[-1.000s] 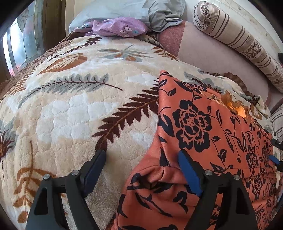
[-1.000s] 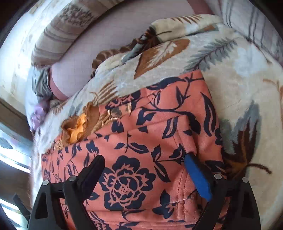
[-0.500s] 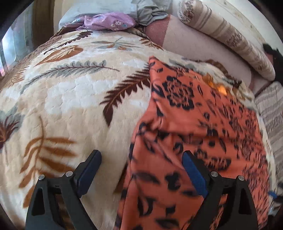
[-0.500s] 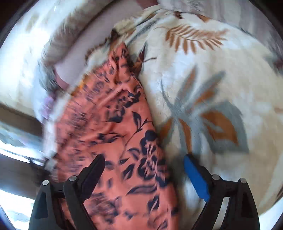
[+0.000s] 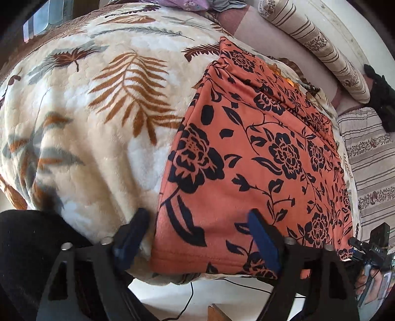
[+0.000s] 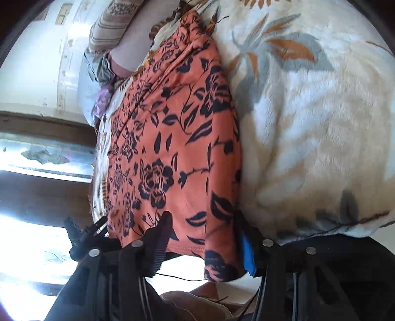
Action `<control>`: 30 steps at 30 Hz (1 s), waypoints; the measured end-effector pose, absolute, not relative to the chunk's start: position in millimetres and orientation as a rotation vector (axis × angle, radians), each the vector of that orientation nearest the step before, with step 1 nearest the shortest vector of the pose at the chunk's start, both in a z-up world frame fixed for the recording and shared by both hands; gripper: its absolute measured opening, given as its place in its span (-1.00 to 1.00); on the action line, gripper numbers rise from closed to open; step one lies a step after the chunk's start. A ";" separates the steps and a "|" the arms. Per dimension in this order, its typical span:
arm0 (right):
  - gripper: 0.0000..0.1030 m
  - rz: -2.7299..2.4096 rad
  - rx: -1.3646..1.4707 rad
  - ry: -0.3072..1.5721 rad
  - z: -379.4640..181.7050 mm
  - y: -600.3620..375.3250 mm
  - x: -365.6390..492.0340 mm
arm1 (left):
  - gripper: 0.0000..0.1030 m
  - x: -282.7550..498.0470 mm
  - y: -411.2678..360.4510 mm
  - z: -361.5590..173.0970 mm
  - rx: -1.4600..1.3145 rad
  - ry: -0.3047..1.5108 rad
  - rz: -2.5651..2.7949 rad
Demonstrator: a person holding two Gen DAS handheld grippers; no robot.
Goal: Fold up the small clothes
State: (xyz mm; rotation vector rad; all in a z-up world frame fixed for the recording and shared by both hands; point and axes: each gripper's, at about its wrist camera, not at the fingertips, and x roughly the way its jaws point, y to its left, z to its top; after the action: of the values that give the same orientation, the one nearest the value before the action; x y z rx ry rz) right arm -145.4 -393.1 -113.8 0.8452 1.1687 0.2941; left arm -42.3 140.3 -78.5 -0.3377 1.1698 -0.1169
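An orange garment with black flowers (image 5: 259,158) lies flat on a leaf-patterned blanket (image 5: 98,111), its near hem at the bed's edge. My left gripper (image 5: 197,237) straddles the hem's left corner. Its jaws are closing with cloth between them, and the left pad stands just off the garment's edge. In the right wrist view the same garment (image 6: 172,148) hangs a corner over the edge. My right gripper (image 6: 203,244) is closing around that corner, and no firm pinch shows. Each gripper shows in the other's view: the right gripper (image 5: 370,247) and the left gripper (image 6: 86,232).
A striped bolster (image 5: 321,49) and a mauve sheet lie beyond the garment, with a purple cloth (image 5: 190,3) at the far end. A striped cover (image 5: 370,160) lies to the right. Below the bed's edge is pale floor with a thin cable (image 5: 190,291). A bright window (image 6: 37,153) is on the left.
Both grippers have drawn back along the garment to its near hem at the bed's edge. Both pairs of jaws have narrowed around the hem's corners.
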 end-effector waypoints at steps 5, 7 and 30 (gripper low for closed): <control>0.01 0.264 0.783 1.182 -111.7 -387.6 -145.1 | -0.25 -47.6 149.3 -80.9 -0.367 1.196 -0.094; 0.18 0.259 0.792 1.183 -114.6 -390.2 -148.1 | -0.08 -48.1 150.2 -79.4 -0.368 1.206 -0.102; 0.24 0.240 0.834 1.224 -114.6 -387.2 -146.7 | -0.06 -40.9 133.7 -79.0 -0.296 1.186 -0.106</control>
State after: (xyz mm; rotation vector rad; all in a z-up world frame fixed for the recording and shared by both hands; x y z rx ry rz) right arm -146.7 -387.2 -114.6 0.8336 1.2239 0.2404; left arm -40.9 133.7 -79.0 -0.2962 1.1861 -0.1064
